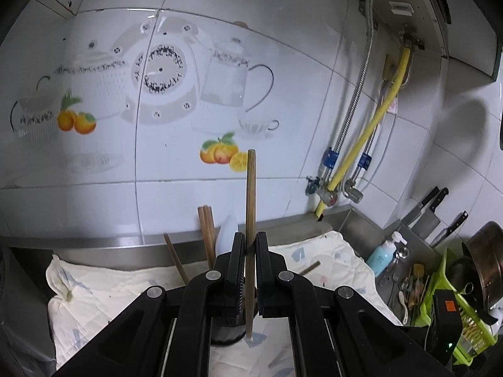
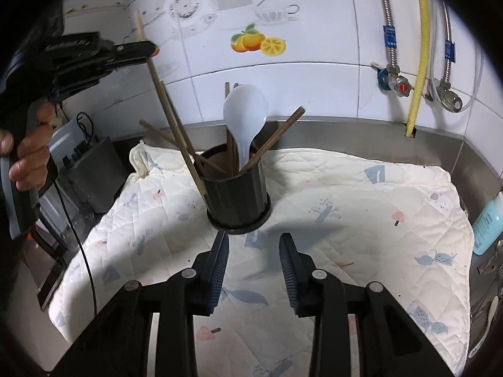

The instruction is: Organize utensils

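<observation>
My left gripper (image 1: 250, 245) is shut on a brown wooden chopstick (image 1: 250, 207) and holds it nearly upright; it also shows in the right wrist view (image 2: 149, 51) with the chopstick (image 2: 169, 119) slanting down outside the left of a black utensil holder (image 2: 237, 194). The holder stands on a quilted cloth (image 2: 345, 207) and holds several chopsticks and a white spoon (image 2: 245, 110). In the left wrist view the holder (image 1: 228, 330) sits mostly behind my fingers. My right gripper (image 2: 254, 251) is open and empty, just in front of the holder.
A steel counter rim runs along the tiled wall. A blue bottle (image 2: 485, 223) stands right of the cloth. A green rack (image 1: 452, 308) with utensils, knives (image 1: 430, 216) and a pot sit at the far right. A grey box (image 2: 85, 169) stands left of the cloth.
</observation>
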